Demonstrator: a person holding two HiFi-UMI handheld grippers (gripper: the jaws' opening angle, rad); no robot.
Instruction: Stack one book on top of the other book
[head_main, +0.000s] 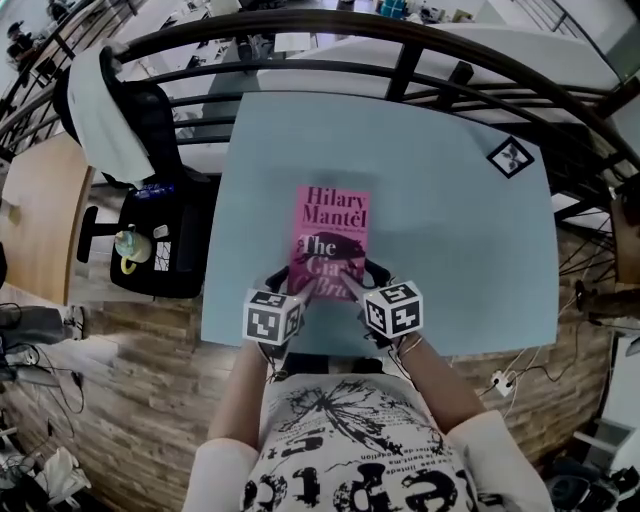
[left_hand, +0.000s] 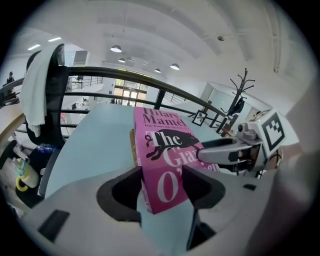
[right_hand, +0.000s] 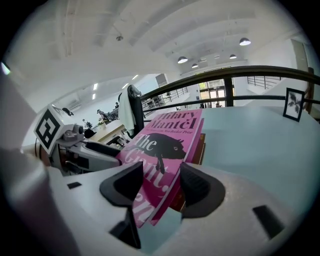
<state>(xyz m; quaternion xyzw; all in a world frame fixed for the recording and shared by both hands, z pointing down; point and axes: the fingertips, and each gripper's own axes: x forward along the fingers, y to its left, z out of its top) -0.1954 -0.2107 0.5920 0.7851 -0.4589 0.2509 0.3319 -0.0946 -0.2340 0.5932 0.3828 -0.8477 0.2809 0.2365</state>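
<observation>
A pink paperback (head_main: 333, 225) lies lengthwise on the pale blue table (head_main: 260, 170), on top of a second book. Only the brown edge (left_hand: 133, 145) of that lower book shows, also seen beneath the pink book's right side (right_hand: 201, 145). My left gripper (head_main: 300, 286) is shut on the pink book's near left corner (left_hand: 165, 190). At the near right corner, my right gripper (head_main: 357, 286) is shut on the same cover (right_hand: 150, 190). Each gripper shows in the other's view: the right gripper (left_hand: 220, 150) and the left gripper (right_hand: 95, 150).
A square marker card (head_main: 511, 156) stands at the table's far right corner. A dark railing (head_main: 400, 30) curves behind the table. A black office chair (head_main: 150, 200) draped with white cloth (head_main: 105, 110) sits left of the table. Cables lie on the wooden floor (head_main: 510, 380).
</observation>
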